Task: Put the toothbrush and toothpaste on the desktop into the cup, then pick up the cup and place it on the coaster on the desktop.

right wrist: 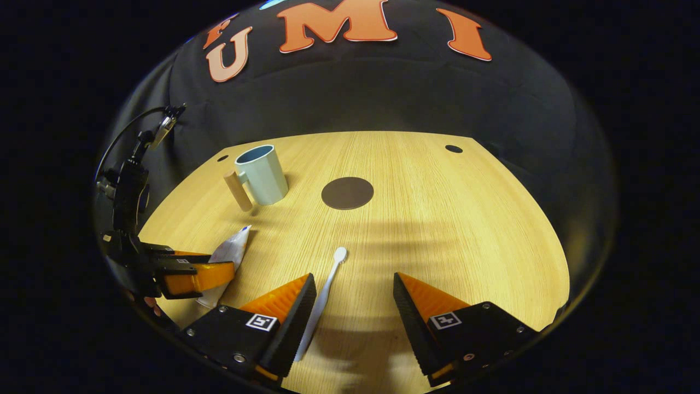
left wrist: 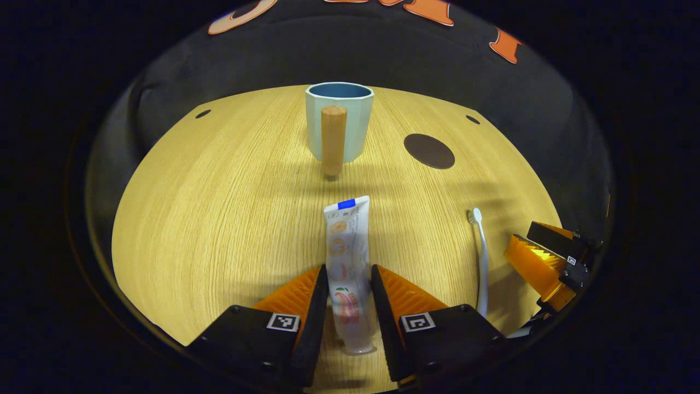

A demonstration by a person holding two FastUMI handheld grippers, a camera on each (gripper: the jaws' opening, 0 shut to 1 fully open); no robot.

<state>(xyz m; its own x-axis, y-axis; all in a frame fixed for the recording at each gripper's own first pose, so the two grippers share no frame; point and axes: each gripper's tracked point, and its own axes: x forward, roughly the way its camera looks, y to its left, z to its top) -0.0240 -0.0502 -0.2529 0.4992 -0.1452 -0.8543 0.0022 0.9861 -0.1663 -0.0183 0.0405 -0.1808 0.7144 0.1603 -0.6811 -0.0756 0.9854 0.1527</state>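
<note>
Lying: one toothpaste (left wrist: 348, 262), one toothbrush (right wrist: 322, 298); standing: one cup (left wrist: 339, 120).

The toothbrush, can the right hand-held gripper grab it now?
Probably yes. The right hand-held gripper is open with the toothbrush lying by its left finger, nothing blocking it.

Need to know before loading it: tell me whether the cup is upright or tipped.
Upright. The cup stands on the desktop, open mouth up, handle vertical; the same in the right gripper view.

just a light wood-grain tabletop (left wrist: 219, 208) here. couple of small dark holes (right wrist: 453, 148) near its far corners.
</note>
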